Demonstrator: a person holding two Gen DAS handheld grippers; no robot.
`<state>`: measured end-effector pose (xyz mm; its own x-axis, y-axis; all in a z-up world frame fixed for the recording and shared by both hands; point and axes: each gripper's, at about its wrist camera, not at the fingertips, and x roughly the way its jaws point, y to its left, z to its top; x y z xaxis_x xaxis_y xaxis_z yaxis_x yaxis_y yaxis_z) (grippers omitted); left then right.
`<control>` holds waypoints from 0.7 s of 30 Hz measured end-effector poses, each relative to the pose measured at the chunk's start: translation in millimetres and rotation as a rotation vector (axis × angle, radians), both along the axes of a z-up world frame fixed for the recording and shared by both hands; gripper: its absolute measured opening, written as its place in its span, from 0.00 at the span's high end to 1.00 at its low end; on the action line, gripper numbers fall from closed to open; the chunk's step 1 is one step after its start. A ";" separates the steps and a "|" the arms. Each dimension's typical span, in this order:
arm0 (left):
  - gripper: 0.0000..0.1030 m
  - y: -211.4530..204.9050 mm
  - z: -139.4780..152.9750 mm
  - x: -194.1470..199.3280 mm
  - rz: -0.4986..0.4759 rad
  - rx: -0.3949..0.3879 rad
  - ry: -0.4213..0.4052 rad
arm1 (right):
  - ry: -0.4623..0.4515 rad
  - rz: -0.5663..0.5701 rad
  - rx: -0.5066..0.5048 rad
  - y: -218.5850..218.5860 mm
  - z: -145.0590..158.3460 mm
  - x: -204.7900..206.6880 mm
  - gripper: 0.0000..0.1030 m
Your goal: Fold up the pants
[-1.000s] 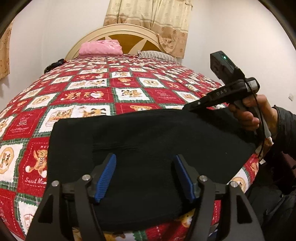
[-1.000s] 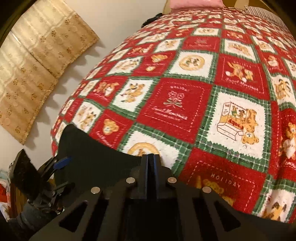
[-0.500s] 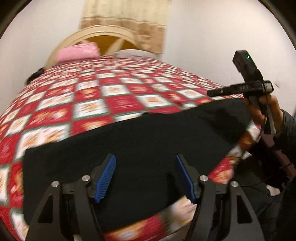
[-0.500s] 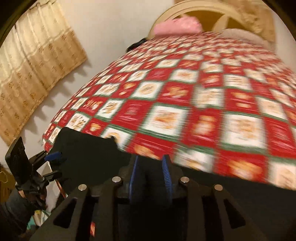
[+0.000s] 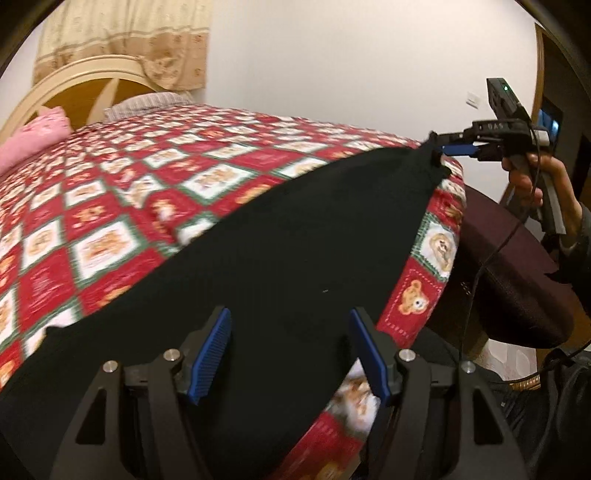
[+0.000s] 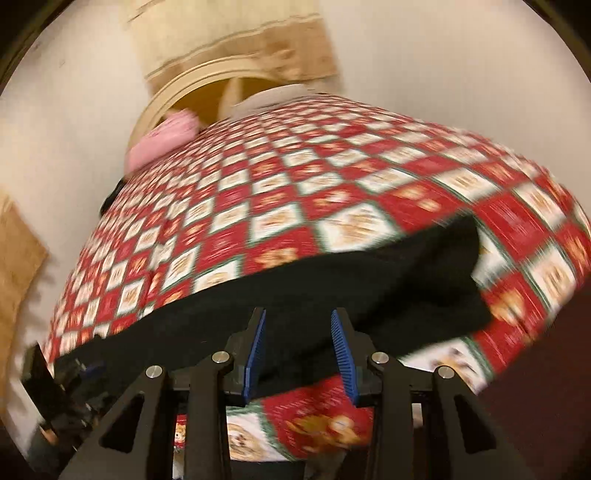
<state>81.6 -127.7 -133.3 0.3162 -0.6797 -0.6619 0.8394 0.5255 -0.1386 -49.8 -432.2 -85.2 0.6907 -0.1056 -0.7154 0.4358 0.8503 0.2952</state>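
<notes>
The black pants (image 5: 295,240) lie stretched along the near edge of the quilted bed (image 5: 110,177). My left gripper (image 5: 290,352) hovers open just above them, its blue pads apart with nothing pressed between. In the left wrist view my right gripper (image 5: 448,146) is held by a hand (image 5: 532,184) at the pants' far right corner, which still rises to its fingertips. In the right wrist view the right gripper (image 6: 299,349) has its jaws opening. The pants (image 6: 332,280) lie under and beyond the pads, not pinched. The left gripper (image 6: 74,373) shows blurred at the lower left.
A pink pillow (image 5: 33,136) and a striped pillow (image 5: 147,105) lie by the wooden headboard (image 5: 92,81), under a beige curtain (image 5: 122,33). A dark maroon seat (image 5: 517,266) stands close to the bed's right corner, and a cable (image 5: 491,251) hangs from the right gripper.
The right gripper carried the pants' corner far to the right, drawing the cloth out along the bed edge, and its shut jaws have parted. The left gripper moved over the pants, still open.
</notes>
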 end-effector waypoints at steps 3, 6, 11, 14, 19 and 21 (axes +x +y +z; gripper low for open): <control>0.33 -12.3 -6.4 -0.8 -0.018 0.011 0.020 | 0.000 -0.049 0.042 -11.3 -5.4 -12.4 0.45; 0.33 -15.4 -13.1 0.6 -0.014 0.028 0.029 | -0.015 -0.077 0.063 -15.4 -6.3 -15.8 0.45; 0.33 -12.9 -16.3 1.2 -0.025 0.023 0.045 | -0.025 -0.131 0.094 -25.8 -4.1 -17.6 0.45; 0.34 -13.0 -15.1 1.7 -0.029 0.020 0.049 | -0.028 -0.175 0.094 -33.5 -2.6 -18.9 0.45; 0.34 -15.2 -15.6 3.5 -0.043 0.013 0.056 | -0.017 -0.232 0.122 -51.0 -6.4 -18.0 0.45; 0.33 -16.7 -19.7 6.0 -0.046 0.019 0.071 | -0.021 -0.236 0.134 -57.2 -6.7 -13.0 0.45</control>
<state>87.6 -144.4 -153.1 0.2366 -0.6798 -0.6942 0.8514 0.4893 -0.1889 -62.8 -489.4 -91.9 0.6727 -0.1710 -0.7199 0.6102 0.6785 0.4090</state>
